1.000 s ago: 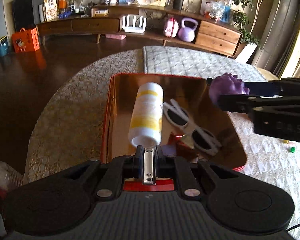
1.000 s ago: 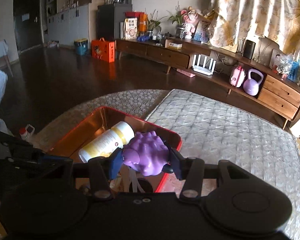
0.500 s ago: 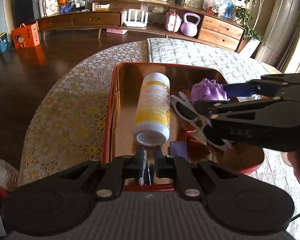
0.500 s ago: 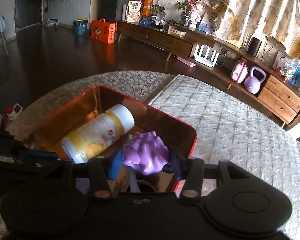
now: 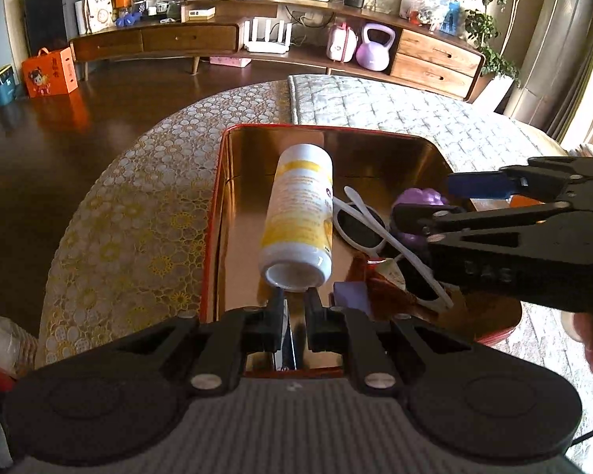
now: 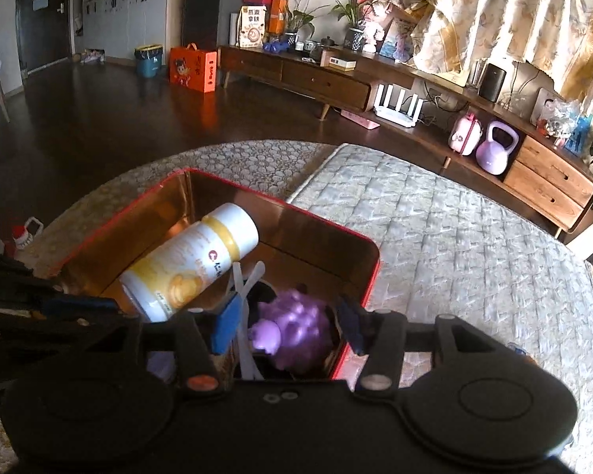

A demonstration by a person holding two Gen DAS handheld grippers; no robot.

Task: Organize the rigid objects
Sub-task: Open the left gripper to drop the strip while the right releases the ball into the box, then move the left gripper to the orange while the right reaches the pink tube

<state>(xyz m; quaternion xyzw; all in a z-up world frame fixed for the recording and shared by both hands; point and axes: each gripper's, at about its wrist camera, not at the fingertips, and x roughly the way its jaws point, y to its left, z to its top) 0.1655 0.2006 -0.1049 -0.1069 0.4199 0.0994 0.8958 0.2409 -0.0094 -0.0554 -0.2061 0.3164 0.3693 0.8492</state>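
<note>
A red tin with a gold inside (image 5: 213,213) (image 6: 280,207) sits on the round table. In it lie a white and yellow bottle (image 5: 298,221) (image 6: 193,260), white sunglasses (image 5: 369,229) (image 6: 243,276) and a purple spiky ball (image 5: 417,201) (image 6: 296,326). My right gripper (image 6: 286,326) (image 5: 439,197) is open over the tin's right side, and the ball lies between its fingers, apart from the blue pads (image 6: 225,322). My left gripper (image 5: 294,316) is shut and empty at the tin's near edge, just behind the bottle's base.
A grey quilted mat (image 6: 454,245) (image 5: 395,106) covers the table's right part, a lace cloth (image 5: 138,213) the left. The table edge drops to a dark wooden floor on the left. A low wooden cabinet (image 5: 257,39) stands far behind.
My right gripper has moved down into the tin, opened and let go of the purple ball, which now lies in the tin. My left gripper has drawn back slightly.
</note>
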